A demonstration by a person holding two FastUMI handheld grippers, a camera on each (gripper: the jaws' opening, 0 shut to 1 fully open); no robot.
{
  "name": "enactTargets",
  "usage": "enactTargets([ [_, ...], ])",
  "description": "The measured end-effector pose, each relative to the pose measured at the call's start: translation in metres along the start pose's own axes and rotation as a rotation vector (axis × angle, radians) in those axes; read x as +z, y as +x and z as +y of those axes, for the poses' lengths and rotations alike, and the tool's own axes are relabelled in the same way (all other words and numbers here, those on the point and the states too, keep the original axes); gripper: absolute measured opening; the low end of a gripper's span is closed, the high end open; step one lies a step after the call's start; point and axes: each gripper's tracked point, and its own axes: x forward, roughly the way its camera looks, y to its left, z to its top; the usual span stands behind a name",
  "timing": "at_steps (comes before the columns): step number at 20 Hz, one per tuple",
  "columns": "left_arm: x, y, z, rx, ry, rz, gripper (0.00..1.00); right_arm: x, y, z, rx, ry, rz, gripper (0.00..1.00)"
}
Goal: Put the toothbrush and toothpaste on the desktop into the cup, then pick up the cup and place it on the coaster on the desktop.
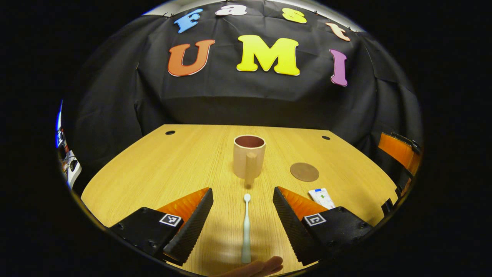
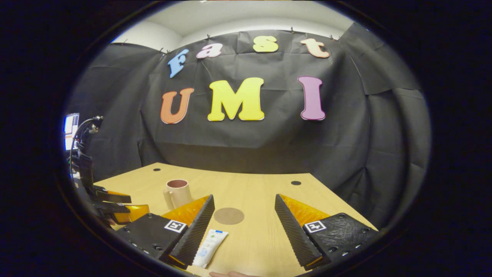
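The toothbrush (image 1: pixel 246 227) lies flat on the wooden desktop (image 1: pixel 161 169), its head pointing toward the cup (image 1: pixel 249 156) and its handle end near the lower edge of the left gripper view, where a fingertip (image 1: pixel 265 266) shows just beside it. It sits in the gap between the fingers of the left gripper (image 1: pixel 243 225), which are spread wide with nothing between them pressing on it. The cup stands upright just beyond the brush head, handle turned toward the camera. To its right lies the round brown coaster (image 1: pixel 304 171), bare, and nearer the camera one end of the toothpaste (image 1: pixel 322 197) peeks from behind the right-hand finger. The right gripper view gives the tube more fully: the toothpaste (image 2: pixel 210 242) lies flat on the desktop (image 2: pixel 261 192), touching or just beside the inner edge of the right gripper's (image 2: pixel 244 231) left-hand finger, with the jaws wide apart and holding nothing. The coaster (image 2: pixel 228 216) lies just beyond the tube, the cup (image 2: pixel 178 193) farther left, and the other gripper (image 2: pixel 115 209) shows at the left edge.
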Motion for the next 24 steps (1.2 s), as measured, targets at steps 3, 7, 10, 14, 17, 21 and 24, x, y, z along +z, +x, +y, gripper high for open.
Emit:
enactTargets([
  [3, -0.023, 0.009, -0.007, -0.019, -0.004, 0.092, 1.00, -0.015, 0.006, 0.007, 0.017, -0.003, 0.045, 0.94],
  [7, -0.050, 0.020, -0.015, -0.063, -0.049, 0.193, 0.99, -0.030, 0.010, 0.012, 0.029, -0.009, 0.086, 0.95],
  [10, -0.057, 0.025, -0.012, -0.056, -0.042, 0.207, 0.90, -0.038, 0.013, 0.016, 0.037, -0.009, 0.111, 0.95],
  [14, -0.059, 0.027, -0.014, -0.056, -0.027, 0.212, 0.71, -0.048, 0.015, 0.020, 0.047, -0.003, 0.140, 0.95],
  [17, -0.066, 0.028, -0.013, -0.053, -0.027, 0.233, 0.57, -0.055, 0.017, 0.024, 0.057, 0.000, 0.167, 0.95],
  [21, -0.066, 0.028, -0.006, -0.027, -0.024, 0.234, 0.43, -0.067, 0.020, 0.029, 0.064, -0.001, 0.204, 0.95],
  [24, -0.067, 0.030, -0.001, -0.022, -0.011, 0.237, 0.17, -0.076, 0.021, 0.033, 0.070, 0.006, 0.232, 0.95],
])
